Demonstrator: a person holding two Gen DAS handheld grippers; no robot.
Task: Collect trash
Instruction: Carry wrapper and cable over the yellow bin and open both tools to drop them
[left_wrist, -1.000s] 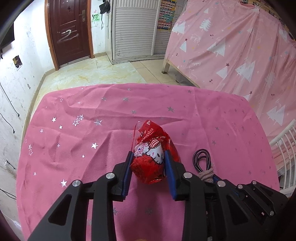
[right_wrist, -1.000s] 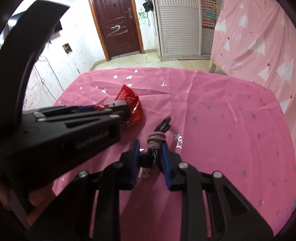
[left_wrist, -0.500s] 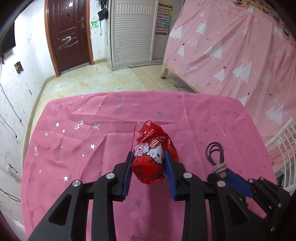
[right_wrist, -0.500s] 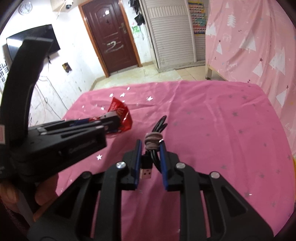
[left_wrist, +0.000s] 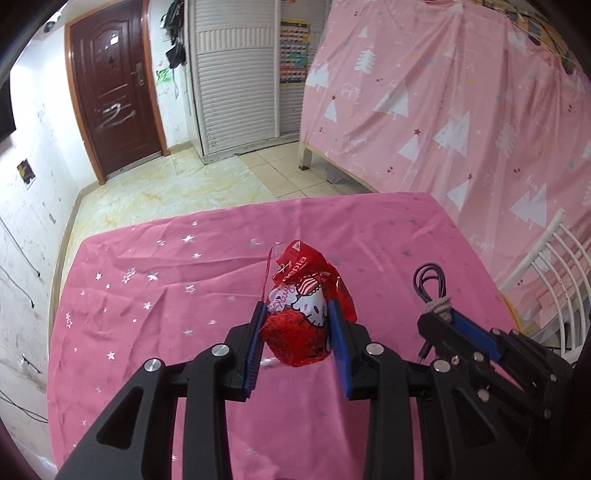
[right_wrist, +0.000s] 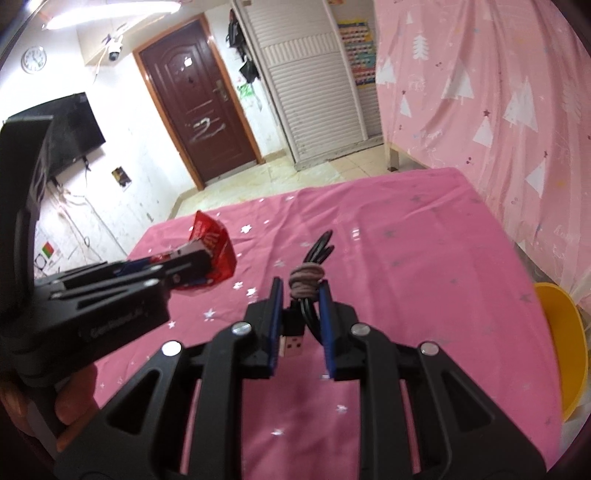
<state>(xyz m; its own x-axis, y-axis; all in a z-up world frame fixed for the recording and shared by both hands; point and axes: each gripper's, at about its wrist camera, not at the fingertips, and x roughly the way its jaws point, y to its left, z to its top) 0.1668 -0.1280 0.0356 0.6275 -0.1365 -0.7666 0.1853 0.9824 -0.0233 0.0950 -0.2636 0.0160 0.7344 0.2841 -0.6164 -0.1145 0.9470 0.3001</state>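
Observation:
My left gripper (left_wrist: 297, 314) is shut on a red snack wrapper (left_wrist: 301, 312) with a white cat face, held above the pink star-print tablecloth (left_wrist: 166, 295). My right gripper (right_wrist: 301, 291) is shut on a coiled black USB cable (right_wrist: 308, 291) bound with a grey tie, also lifted off the table. The cable and right gripper show at the right of the left wrist view (left_wrist: 436, 291). The wrapper and left gripper show at the left of the right wrist view (right_wrist: 210, 251).
A yellow bin (right_wrist: 565, 347) stands off the table's right edge. A white metal rack (left_wrist: 546, 266) stands by the right side. A pink tree-print curtain (left_wrist: 461, 110) hangs behind. Tiled floor and a brown door (left_wrist: 110, 92) lie beyond the far edge.
Both grippers have risen from the table with their loads. The cable was resting on the cloth a second ago and now hangs in the right gripper.

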